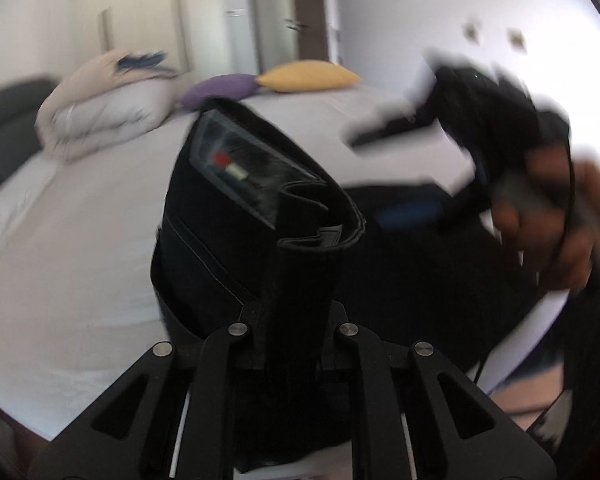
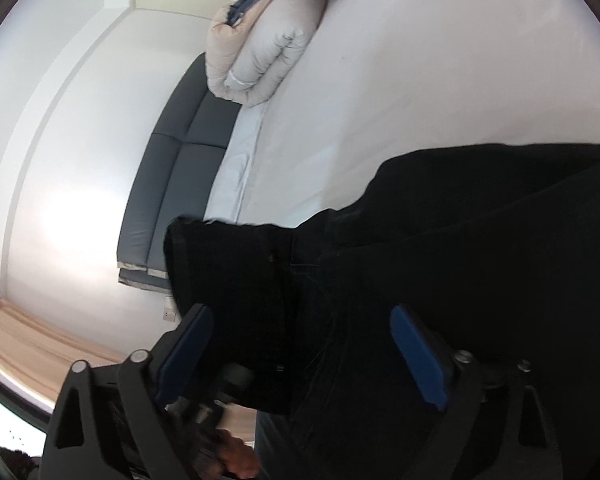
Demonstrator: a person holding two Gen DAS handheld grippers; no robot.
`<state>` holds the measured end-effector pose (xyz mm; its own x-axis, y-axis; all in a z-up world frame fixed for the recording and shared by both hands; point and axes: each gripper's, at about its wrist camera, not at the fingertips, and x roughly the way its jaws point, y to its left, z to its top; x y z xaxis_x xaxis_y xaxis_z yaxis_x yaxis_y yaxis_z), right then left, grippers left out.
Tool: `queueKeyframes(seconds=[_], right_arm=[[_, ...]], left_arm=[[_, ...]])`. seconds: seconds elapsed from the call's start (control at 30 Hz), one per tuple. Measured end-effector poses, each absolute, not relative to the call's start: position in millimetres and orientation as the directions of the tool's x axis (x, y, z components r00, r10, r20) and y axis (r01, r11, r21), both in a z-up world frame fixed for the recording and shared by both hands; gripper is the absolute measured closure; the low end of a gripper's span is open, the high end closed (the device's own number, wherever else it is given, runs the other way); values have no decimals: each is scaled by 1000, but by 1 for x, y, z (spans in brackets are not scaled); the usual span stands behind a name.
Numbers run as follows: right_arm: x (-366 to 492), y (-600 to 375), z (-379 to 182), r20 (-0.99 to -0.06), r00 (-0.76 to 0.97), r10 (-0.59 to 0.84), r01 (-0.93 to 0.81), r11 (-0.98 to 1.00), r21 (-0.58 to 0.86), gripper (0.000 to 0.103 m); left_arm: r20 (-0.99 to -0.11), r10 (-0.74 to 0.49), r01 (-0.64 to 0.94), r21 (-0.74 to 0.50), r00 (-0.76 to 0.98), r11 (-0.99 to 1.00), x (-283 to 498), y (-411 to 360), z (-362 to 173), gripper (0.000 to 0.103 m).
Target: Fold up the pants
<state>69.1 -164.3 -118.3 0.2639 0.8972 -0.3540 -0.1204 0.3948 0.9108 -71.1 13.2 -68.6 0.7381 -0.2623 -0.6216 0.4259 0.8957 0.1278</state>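
Black pants (image 1: 236, 216) hang from my left gripper (image 1: 296, 320), which is shut on the waistband; the inner waist label with a red mark faces the camera. The rest of the pants (image 1: 420, 264) trails down onto the white bed (image 1: 72, 248). My right gripper (image 1: 404, 168) shows blurred at the right of the left wrist view, held in a hand, fingers apart. In the right wrist view the right gripper (image 2: 300, 356) is open, its blue pads (image 2: 420, 356) on either side of the black pants (image 2: 460, 240), not closed on them.
A folded beige duvet (image 1: 100, 116) lies at the head of the bed (image 2: 420, 60), also seen in the right wrist view (image 2: 260, 48). Purple pillow (image 1: 220, 90) and yellow pillow (image 1: 308, 76) lie at the far edge. Grey headboard (image 2: 180, 184), wall and door beyond.
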Motion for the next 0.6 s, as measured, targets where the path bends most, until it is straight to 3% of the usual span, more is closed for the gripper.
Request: queueKeyframes(seconds=[0.13,0.3,0.4,0.5,0.6], right_arm=[[64,-169,-116,-344,246,906,-130,383,915,5],[62,-168,-115,-400,225,889,-133,434,891,7],[59,-164,-118,-501,189,845,-131,527,840,31],[51,-172,-127,-580,182,794,-100,602,792,38],[46,-188,-134,-602,190,776,-54,620,783,58]], left_arm=[[-630,-237,490,262,739,831,-81,-22,-85,92],[-609,-190,541,467,770,699,-99,-62,-119,91],[-618,-201,577,501,760,645,-105,-78,-139,91],[-635,-223,609,489,739,625,-111,-88,-145,91],[-650,-226,622,479,725,619,-101,-95,-149,91]])
